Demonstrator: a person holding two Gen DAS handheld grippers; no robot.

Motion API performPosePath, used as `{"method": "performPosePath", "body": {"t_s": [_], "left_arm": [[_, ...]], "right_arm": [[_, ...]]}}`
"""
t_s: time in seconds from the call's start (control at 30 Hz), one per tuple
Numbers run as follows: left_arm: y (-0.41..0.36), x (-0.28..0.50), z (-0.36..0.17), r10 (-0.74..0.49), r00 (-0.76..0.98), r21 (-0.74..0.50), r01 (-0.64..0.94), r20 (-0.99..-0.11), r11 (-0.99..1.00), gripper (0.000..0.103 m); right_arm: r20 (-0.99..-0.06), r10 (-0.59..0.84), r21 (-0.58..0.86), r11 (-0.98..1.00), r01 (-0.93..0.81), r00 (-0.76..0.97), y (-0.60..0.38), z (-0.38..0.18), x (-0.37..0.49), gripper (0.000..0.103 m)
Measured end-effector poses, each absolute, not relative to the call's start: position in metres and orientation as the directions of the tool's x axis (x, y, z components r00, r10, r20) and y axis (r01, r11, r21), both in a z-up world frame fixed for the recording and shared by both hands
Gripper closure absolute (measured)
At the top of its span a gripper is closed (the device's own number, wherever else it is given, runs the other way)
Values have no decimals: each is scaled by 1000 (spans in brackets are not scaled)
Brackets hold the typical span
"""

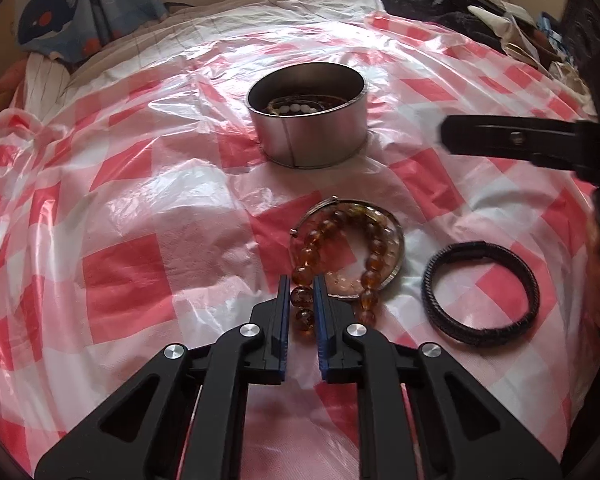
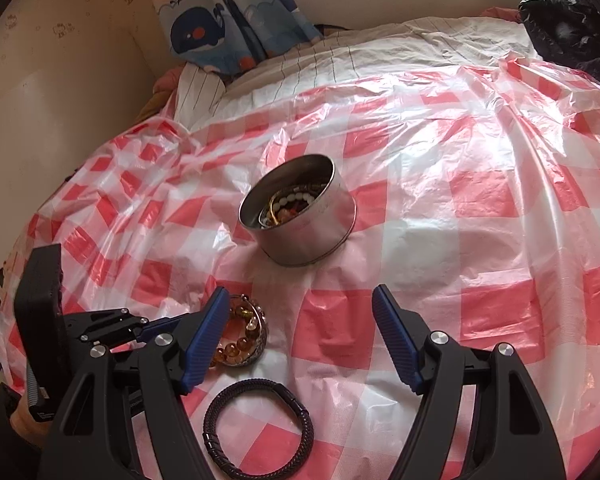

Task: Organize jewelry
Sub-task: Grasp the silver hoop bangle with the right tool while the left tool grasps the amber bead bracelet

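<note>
Two grippers work over a bed covered with a red-and-white checked plastic sheet (image 1: pixel 140 216). In the left wrist view, the left gripper (image 1: pixel 301 284) sits at the lower centre of the frame, its blue-padded jaws nearly together and clamped on an amber bead of the amber bead bracelet (image 1: pixel 328 264). That bracelet lies just above the jaws, draped across a thin silver bangle (image 1: pixel 396 240) that rings part of it. To the right of them, apart from both, a black braided bracelet (image 1: pixel 480 292) lies flat on the sheet. Higher up, at the centre of the frame, stands a round metal tin (image 1: pixel 308 136), upright and uncovered, with white beads and other jewelry visible inside. A dark finger of the right gripper (image 1: pixel 500 136) reaches in from the right edge, level with the tin.

In the right wrist view, the right gripper (image 2: pixel 300 300) fills the lower part of the frame with its jaws spread wide and only bare sheet between the tips. The black braided bracelet (image 2: pixel 258 426) lies at the bottom centre, below the gap between the fingers. The amber beads (image 2: pixel 240 336) show just right of the left-hand finger, with the left gripper (image 2: pixel 156 326) coming in at the lower left. The tin (image 2: pixel 300 220) stands above, at mid-frame. A whale-print cloth (image 2: pixel 204 36) hangs at the upper left.
</note>
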State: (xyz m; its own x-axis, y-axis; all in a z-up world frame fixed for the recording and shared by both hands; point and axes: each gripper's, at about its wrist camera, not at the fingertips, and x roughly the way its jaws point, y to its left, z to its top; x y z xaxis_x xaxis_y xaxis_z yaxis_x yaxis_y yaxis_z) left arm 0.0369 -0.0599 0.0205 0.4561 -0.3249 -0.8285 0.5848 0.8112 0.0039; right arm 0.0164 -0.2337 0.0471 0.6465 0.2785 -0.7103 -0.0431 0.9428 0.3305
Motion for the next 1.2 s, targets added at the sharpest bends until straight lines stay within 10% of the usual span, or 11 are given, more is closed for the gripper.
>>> {"method": "performPosePath", "body": {"t_s": [0.5,0.73,1.2], "left_arm": [[15,22,55,-406,495,-138,491,-768,860,93],[25,22,51,-380,496,-118,479,-781,870,93],[-1,30,27,-351,448,-96,498,-822,862,92]], "right_arm": [[-781,233,186,973,-140,579,-186,23,33,33],[-810,214,145,975,-166,546,-174,10,38,95],[-610,470,515,847,-132,638,-233,41,19,97]]}}
